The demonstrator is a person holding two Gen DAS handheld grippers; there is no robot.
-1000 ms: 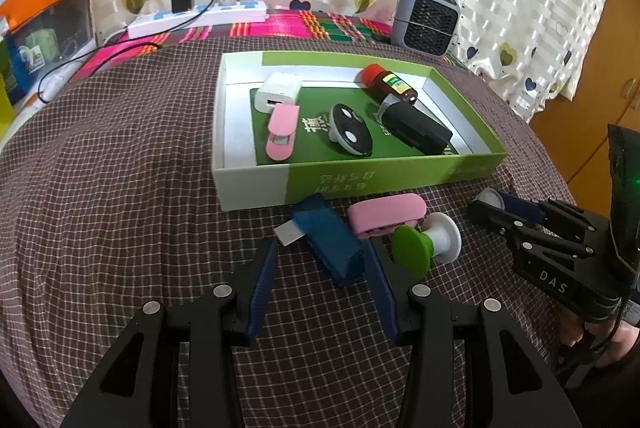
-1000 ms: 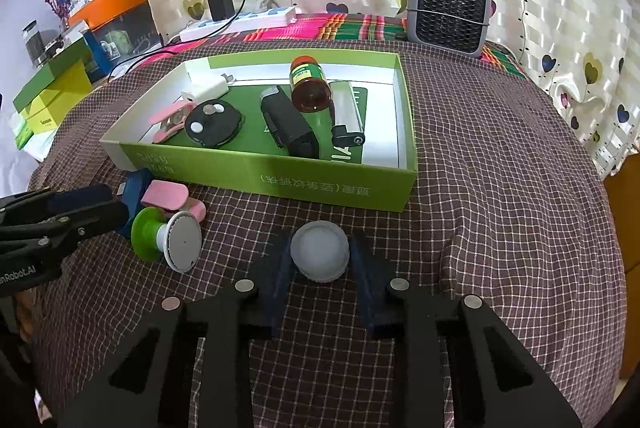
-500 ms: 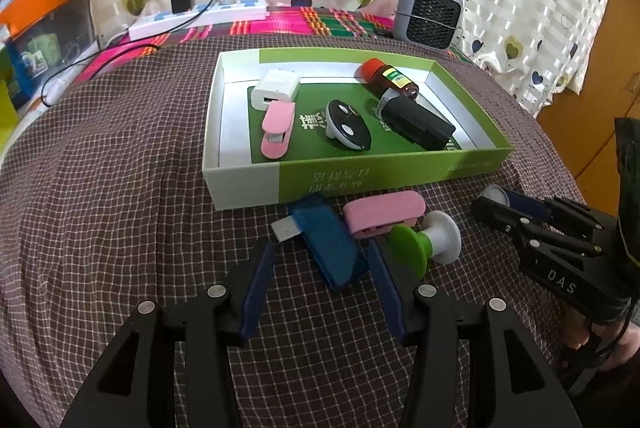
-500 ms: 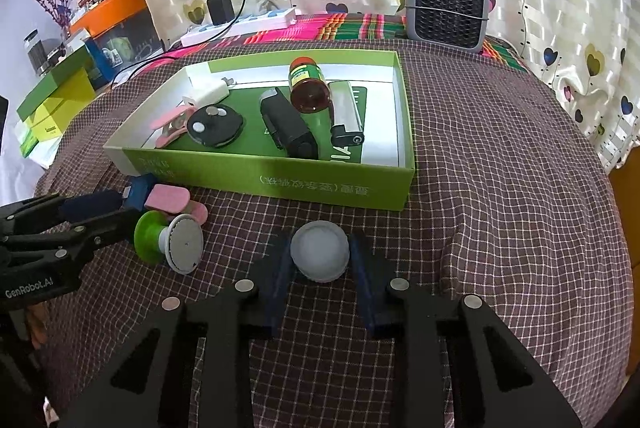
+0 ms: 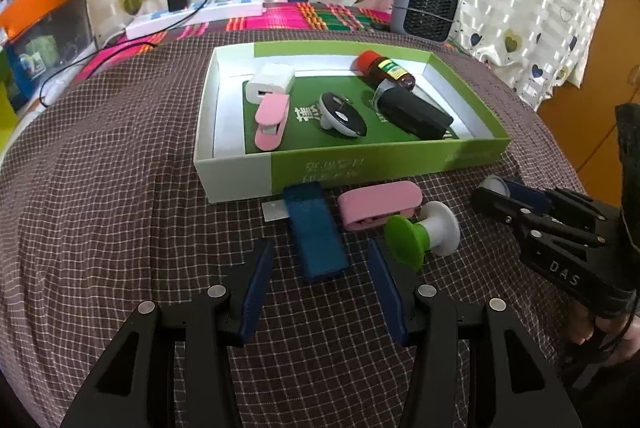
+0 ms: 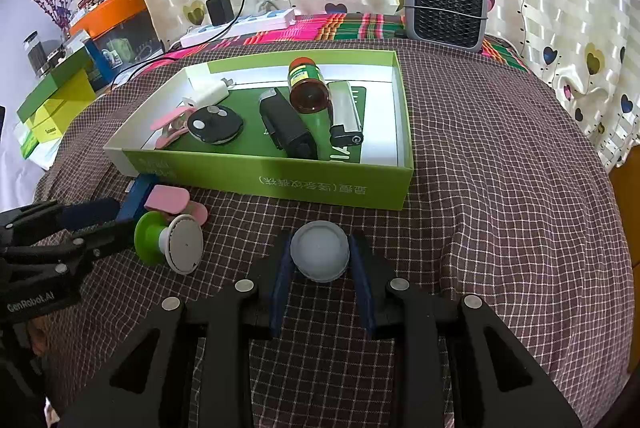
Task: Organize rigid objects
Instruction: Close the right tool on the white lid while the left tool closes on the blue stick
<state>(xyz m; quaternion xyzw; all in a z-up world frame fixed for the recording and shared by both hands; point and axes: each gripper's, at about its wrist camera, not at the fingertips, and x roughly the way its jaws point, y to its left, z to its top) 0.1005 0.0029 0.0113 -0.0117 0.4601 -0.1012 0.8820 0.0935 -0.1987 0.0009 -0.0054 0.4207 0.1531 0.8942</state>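
Observation:
A blue USB stick (image 5: 316, 232) lies on the checked cloth between the tips of my left gripper (image 5: 319, 252), which is open, and the pads do not touch it. To its right lie a pink clip (image 5: 380, 203) and a green-and-white spool (image 5: 424, 232), close to the front wall of the green box (image 5: 360, 167). My right gripper (image 6: 320, 240) is shut on a grey round cap (image 6: 320, 252), low over the cloth in front of the box (image 6: 320, 187). The left gripper (image 6: 100, 216) reaches in from the left by the spool (image 6: 172, 240).
Several items lie in the box: a white charger (image 5: 270, 85), a pink clip, a black round piece, a black block, a brown bottle (image 6: 306, 85) and a silver lighter. A grey fan heater (image 6: 446, 9) and a power strip (image 5: 200, 15) stand behind it. Yellow-green boxes (image 6: 56, 99) sit at far left.
The left jaws have spread a little and stand off the blue stick, which rests on the cloth. The right gripper with the grey cap has not moved.

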